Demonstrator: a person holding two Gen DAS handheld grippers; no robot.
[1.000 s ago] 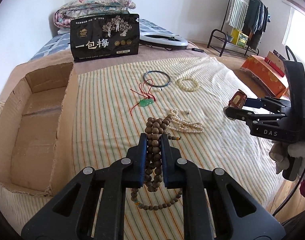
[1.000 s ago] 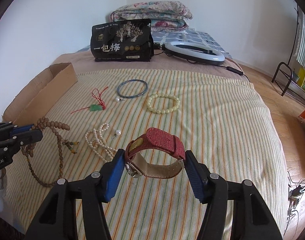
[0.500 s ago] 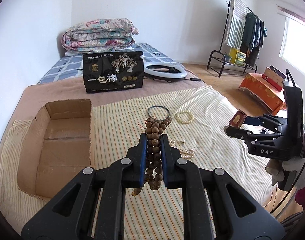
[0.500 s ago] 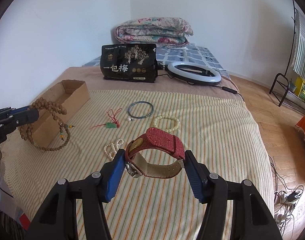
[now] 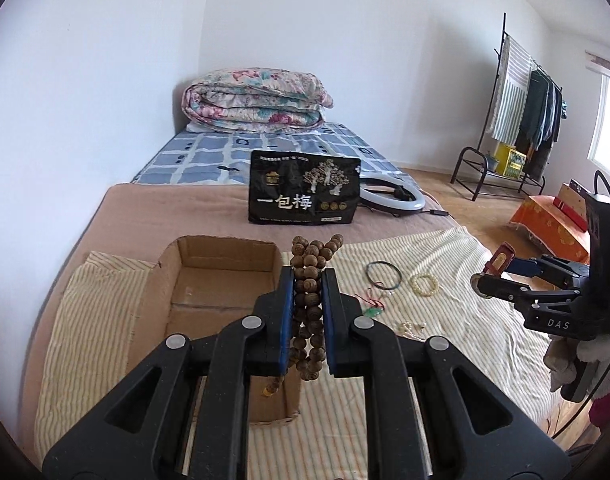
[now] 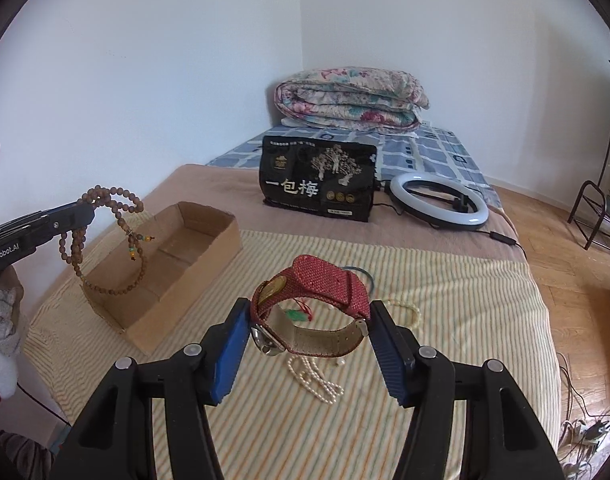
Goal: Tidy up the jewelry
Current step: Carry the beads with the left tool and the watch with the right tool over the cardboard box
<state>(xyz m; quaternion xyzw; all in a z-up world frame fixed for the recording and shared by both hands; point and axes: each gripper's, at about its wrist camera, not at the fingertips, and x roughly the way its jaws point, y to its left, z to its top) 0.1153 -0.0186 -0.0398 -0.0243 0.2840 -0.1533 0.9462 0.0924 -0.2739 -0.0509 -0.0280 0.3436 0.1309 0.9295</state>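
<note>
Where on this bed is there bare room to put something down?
The cardboard box looks bare inside. The brown blanket between the box and the black snack bag is free, as is the striped cloth toward the right edge. The cloth's middle is crowded: bangle, bead bracelet, green pendant, pearl necklace.

Bed [image 6: 445, 380] is covered with a striped cloth [image 6: 465, 320]; box [image 6: 177, 276], bangle [image 5: 384, 275], bead bracelet [image 5: 424, 284], pendant [image 5: 372, 312], pearls [image 6: 317, 380], bag [image 6: 319, 182], ring light [image 6: 439, 200] are laid on it.
</note>
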